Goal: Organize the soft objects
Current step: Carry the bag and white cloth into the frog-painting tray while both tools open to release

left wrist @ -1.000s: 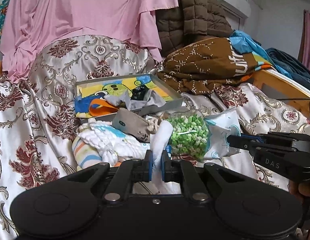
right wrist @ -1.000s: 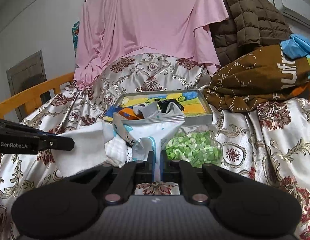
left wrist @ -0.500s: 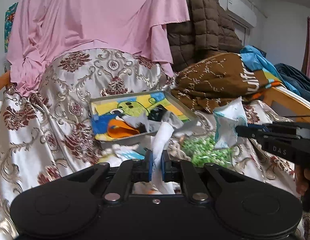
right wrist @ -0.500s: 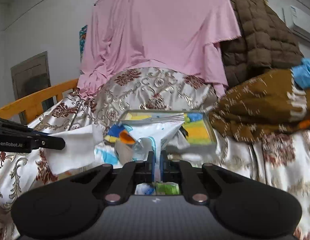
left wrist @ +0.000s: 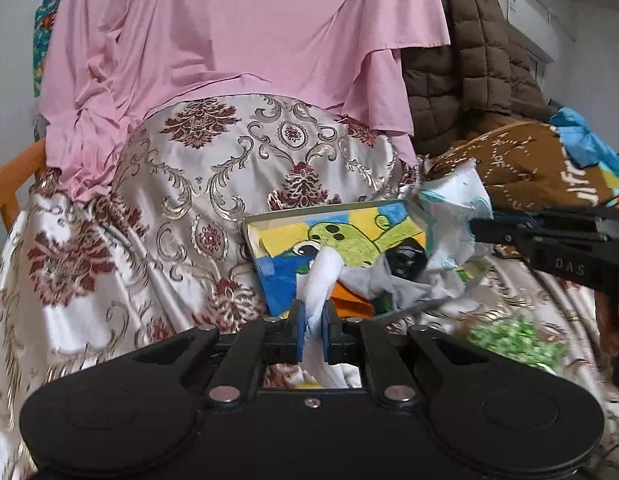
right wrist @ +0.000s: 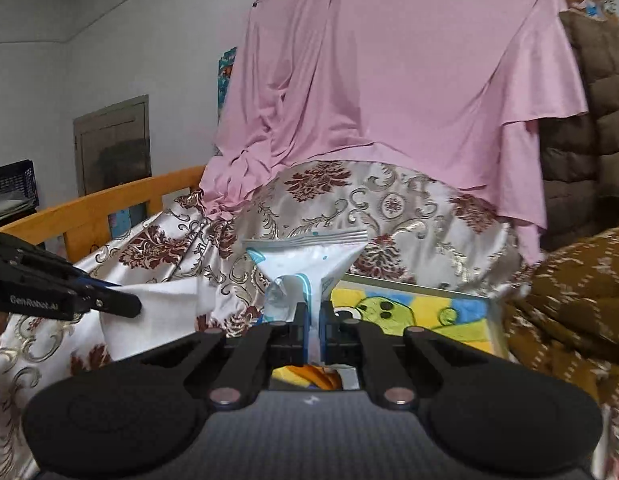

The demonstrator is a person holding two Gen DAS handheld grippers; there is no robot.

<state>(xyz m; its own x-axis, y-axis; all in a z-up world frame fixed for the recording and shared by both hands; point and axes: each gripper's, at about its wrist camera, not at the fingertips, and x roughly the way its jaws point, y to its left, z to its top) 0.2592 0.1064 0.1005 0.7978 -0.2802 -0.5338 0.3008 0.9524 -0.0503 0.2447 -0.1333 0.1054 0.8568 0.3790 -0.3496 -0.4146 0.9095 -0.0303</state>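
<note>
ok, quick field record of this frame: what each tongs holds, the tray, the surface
left tongs: shut on white cloth
right tongs: shut on white-and-blue plastic pouch
tray: grey rim, cartoon-print cloth inside, plus orange, grey and black items
surface: floral satin cover
behind: pink sheet, brown quilted jacket
right of tray: brown patterned blanket

Home bedroom: wooden bed rail (right wrist: pixel 109 208), brocade bedspread (left wrist: pixel 197 208), piled clothes (left wrist: pixel 469 64).
</note>
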